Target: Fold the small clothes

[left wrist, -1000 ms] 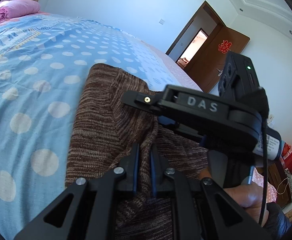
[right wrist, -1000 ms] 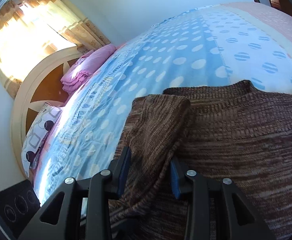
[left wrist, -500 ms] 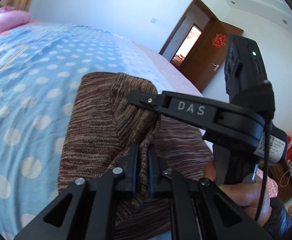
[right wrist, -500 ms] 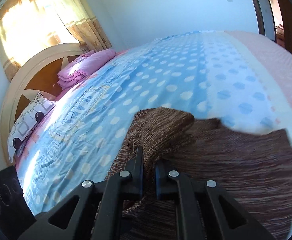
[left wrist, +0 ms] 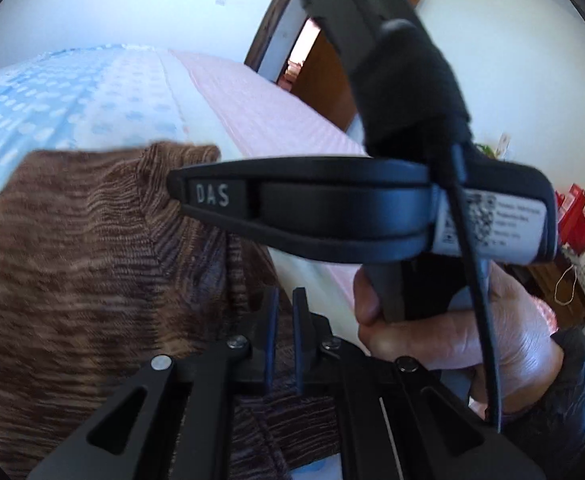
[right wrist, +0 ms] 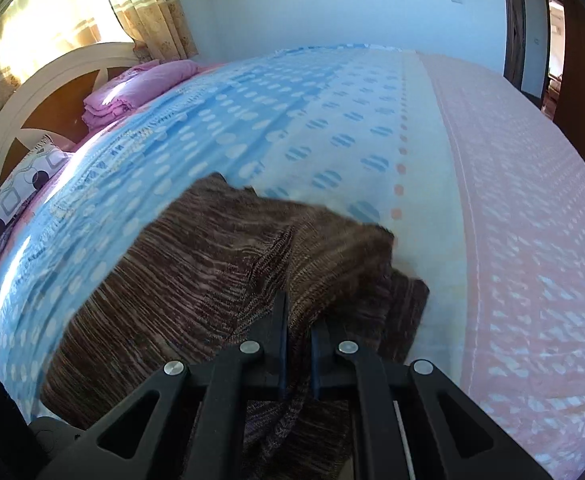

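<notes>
Brown garment: coarse ribbed knit, mottled brown and pinkish yarn, matt, fuzzy at the edges
Bedspread: smooth woven cloth, matt, printed dots (blue part) and a pink part
Left gripper and right gripper: matt black plastic, bright metal screw heads; blue rubbery-looking pads
Headboard: cream-painted frame, glossy brown wood panels
Folded quilt: soft pink cloth
Curtain: thin patterned fabric
</notes>
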